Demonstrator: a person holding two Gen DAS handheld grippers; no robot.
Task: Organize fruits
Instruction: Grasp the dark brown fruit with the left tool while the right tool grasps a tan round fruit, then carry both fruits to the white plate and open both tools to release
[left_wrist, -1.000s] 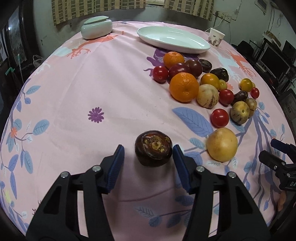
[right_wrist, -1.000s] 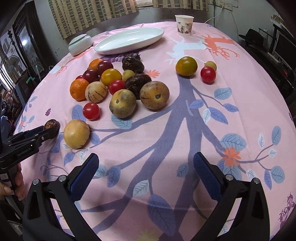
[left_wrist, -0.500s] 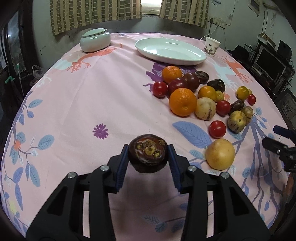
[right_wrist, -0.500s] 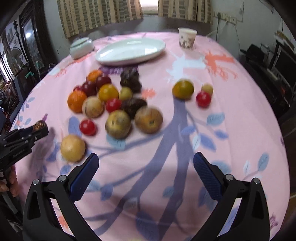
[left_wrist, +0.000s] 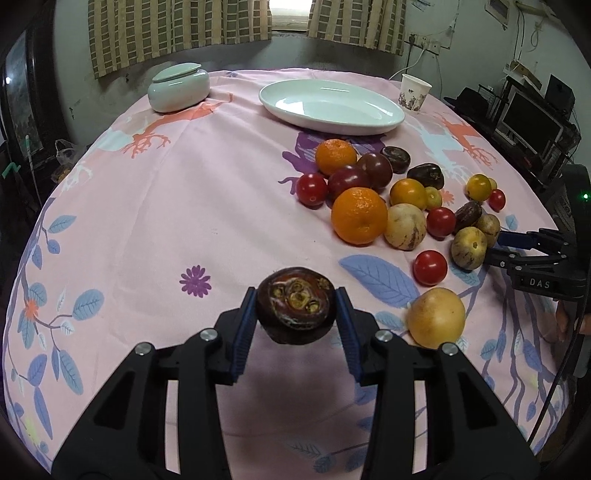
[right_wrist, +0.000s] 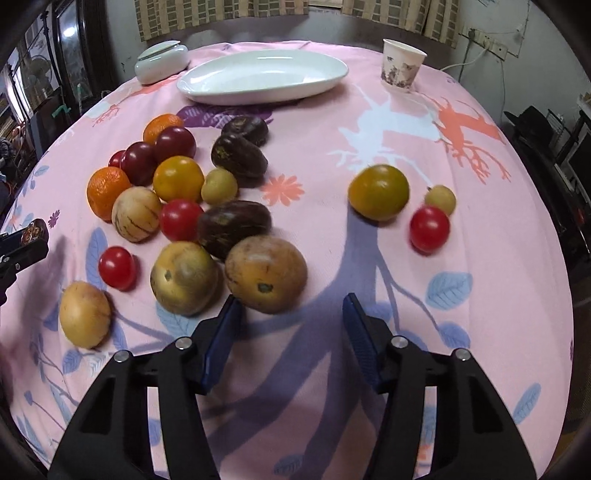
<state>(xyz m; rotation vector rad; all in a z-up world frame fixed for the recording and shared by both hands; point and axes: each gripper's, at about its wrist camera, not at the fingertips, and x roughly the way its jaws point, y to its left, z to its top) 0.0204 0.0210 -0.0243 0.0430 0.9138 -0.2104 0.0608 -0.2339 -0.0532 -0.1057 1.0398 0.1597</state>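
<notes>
From the left wrist, our left gripper (left_wrist: 295, 317) is clamped on a dark purple mangosteen (left_wrist: 295, 314), lifted above the near cloth, pads at its widest flanks; we judge its rind firm and light, safe under modest squeeze. From the right wrist, our right gripper (right_wrist: 291, 332) hangs wide apart, empty, just near of a brownish round fruit (right_wrist: 266, 273), likely smooth and prone to roll, best taken across its middle.

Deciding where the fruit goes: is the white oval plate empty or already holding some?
Empty. The white oval plate shows only bare glazed surface in both views; all fruit sits on the tablecloth.
</notes>
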